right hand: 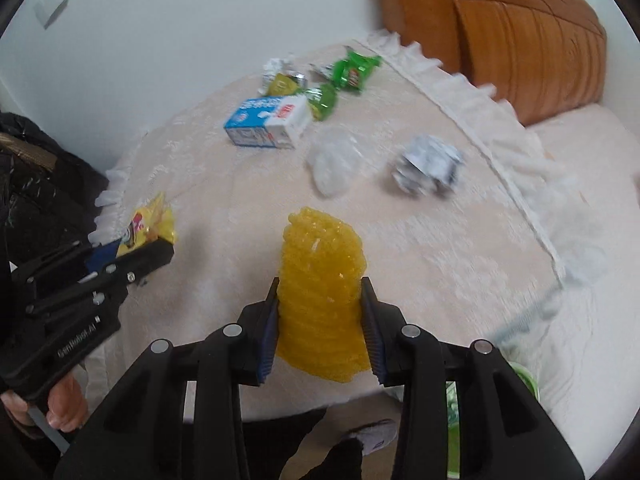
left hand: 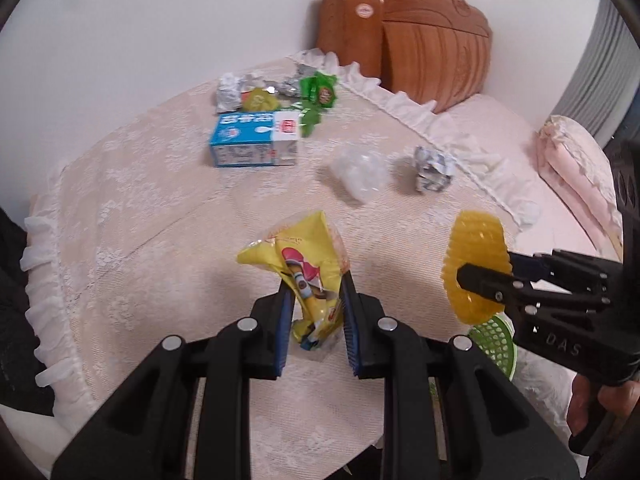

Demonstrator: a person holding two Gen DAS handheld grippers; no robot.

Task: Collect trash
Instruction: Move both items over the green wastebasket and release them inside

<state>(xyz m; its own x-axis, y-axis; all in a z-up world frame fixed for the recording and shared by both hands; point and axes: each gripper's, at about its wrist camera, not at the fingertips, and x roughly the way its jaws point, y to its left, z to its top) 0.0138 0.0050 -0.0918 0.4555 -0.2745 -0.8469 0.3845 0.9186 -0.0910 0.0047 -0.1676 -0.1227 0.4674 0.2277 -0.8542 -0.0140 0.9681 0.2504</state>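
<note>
My left gripper (left hand: 316,312) is shut on a yellow snack wrapper (left hand: 304,264), held above the bed; it also shows in the right wrist view (right hand: 150,228). My right gripper (right hand: 320,316) is shut on a yellow foam net sleeve (right hand: 320,280), also seen at the right of the left wrist view (left hand: 476,264). On the bed lie a blue and white carton (left hand: 254,140), a clear plastic wad (left hand: 360,172), a crumpled foil wrapper (left hand: 432,170), green wrappers (left hand: 318,94) and more crumpled trash (left hand: 240,92).
A green mesh basket (left hand: 496,344) sits low at the right, below the right gripper. A wooden headboard (left hand: 420,36) stands at the back. A pink pillow (left hand: 576,172) lies at the right. The bedspread's frilled edge (left hand: 40,280) runs along the left.
</note>
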